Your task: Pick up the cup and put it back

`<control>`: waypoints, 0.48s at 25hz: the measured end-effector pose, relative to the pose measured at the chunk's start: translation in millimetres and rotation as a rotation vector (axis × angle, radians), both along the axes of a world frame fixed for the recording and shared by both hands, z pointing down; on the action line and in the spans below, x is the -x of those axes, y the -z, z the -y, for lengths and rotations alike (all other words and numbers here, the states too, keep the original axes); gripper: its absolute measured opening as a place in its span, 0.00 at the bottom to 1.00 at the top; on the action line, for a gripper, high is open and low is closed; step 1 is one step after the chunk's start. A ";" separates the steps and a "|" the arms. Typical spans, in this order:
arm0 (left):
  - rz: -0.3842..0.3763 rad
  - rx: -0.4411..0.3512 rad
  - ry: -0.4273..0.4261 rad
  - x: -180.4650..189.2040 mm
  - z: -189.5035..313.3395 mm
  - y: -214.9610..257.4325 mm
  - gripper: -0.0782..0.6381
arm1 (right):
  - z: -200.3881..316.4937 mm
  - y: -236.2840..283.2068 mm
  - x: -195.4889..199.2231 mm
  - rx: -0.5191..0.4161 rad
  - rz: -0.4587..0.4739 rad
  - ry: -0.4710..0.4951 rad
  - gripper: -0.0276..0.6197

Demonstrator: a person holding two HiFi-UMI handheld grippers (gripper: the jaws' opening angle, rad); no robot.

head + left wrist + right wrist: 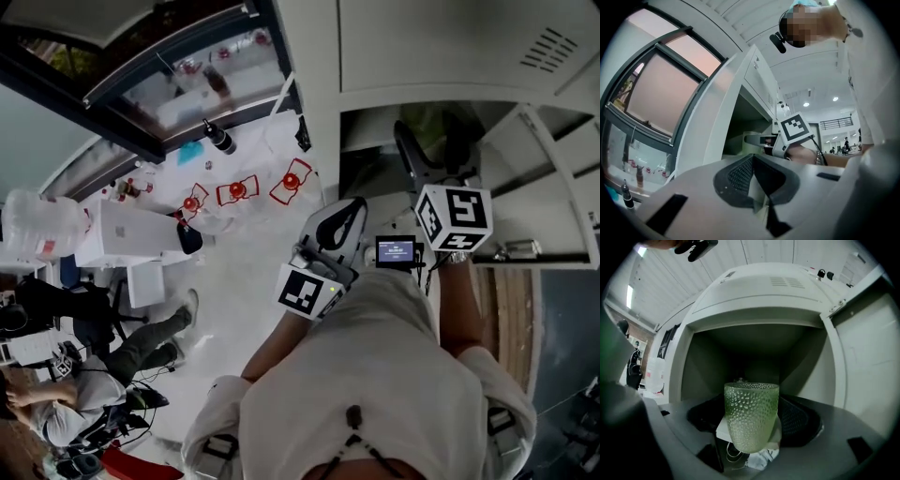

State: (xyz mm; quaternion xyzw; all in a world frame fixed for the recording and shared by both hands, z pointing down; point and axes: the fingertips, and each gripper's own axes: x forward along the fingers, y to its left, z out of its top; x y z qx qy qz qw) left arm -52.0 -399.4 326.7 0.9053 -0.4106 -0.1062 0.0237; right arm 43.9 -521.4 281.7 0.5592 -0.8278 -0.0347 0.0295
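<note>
A green dimpled glass cup (751, 416) stands upright between the dark pads of my right gripper (752, 427), which is shut on it. The cup is held in front of an open, dark cabinet compartment (754, 350) in a white locker. In the head view the right gripper (417, 155) reaches up toward that compartment (370, 141), and the cup is mostly hidden behind its jaws. My left gripper (757, 187) is shut with nothing in it and is held beside the right one, lower left (342, 225).
The compartment's door (869, 362) hangs open at the right. More locker doors (441, 42) are above. To the left are a large window (656, 89), a white floor with red frames (237, 190), white boxes (127, 234) and a seated person (103, 375).
</note>
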 end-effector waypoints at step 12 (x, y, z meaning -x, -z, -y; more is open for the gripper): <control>0.002 0.016 -0.176 -5.3 -37.0 -18.6 0.12 | -92.6 -24.9 -17.0 0.052 0.025 -0.123 0.57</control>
